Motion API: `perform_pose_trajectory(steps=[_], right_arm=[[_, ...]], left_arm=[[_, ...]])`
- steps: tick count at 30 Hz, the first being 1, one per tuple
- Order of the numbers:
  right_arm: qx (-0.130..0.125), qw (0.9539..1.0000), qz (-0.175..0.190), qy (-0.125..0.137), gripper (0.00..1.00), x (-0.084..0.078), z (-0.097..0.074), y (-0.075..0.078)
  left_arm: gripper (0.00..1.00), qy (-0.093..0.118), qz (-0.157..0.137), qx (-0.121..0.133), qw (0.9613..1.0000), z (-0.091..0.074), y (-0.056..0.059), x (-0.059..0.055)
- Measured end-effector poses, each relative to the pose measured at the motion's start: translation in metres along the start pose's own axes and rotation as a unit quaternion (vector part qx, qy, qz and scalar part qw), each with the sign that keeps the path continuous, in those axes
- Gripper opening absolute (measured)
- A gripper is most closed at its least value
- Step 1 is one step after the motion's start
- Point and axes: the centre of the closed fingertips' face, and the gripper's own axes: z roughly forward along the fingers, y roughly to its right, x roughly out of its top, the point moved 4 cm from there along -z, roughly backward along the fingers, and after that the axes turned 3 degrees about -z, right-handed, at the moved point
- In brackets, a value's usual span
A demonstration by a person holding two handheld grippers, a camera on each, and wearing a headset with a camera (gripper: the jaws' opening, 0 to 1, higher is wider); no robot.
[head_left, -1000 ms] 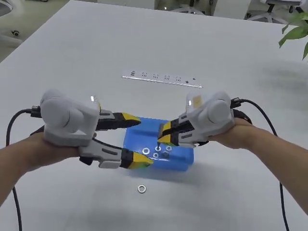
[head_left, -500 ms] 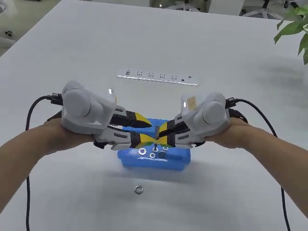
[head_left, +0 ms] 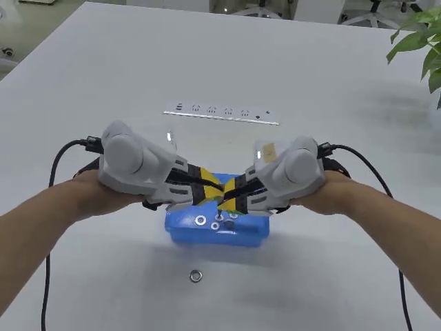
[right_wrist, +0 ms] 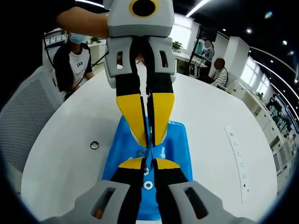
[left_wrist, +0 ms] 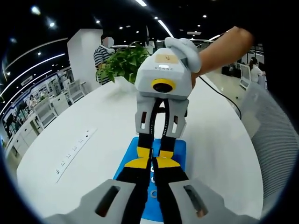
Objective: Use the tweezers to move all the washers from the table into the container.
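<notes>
Left gripper [head_left: 212, 189] has swung in to meet right gripper [head_left: 229, 195], both jaws clenched on tweezers [right_wrist: 148, 150].

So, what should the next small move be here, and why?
Probably pull the right gripper, shut on the tweezers, back from the left gripper and down to the one washer on the table beside the blue container; other washers already lie inside.

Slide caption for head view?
Left gripper meets right gripper, gripping thin tweezers, over blue rectangular container; silver washer on white table.
</notes>
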Motion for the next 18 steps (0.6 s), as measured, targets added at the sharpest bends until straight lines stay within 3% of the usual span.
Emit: perform_pose_trajectory(steps=[18], right_arm=[[-0.01,0.9999,0.008,0.002,0.15,0.008,-0.011,-0.002]], left_arm=[[0.06,0.002,-0.016,0.009,0.9998,-0.007,0.004,0.01]])
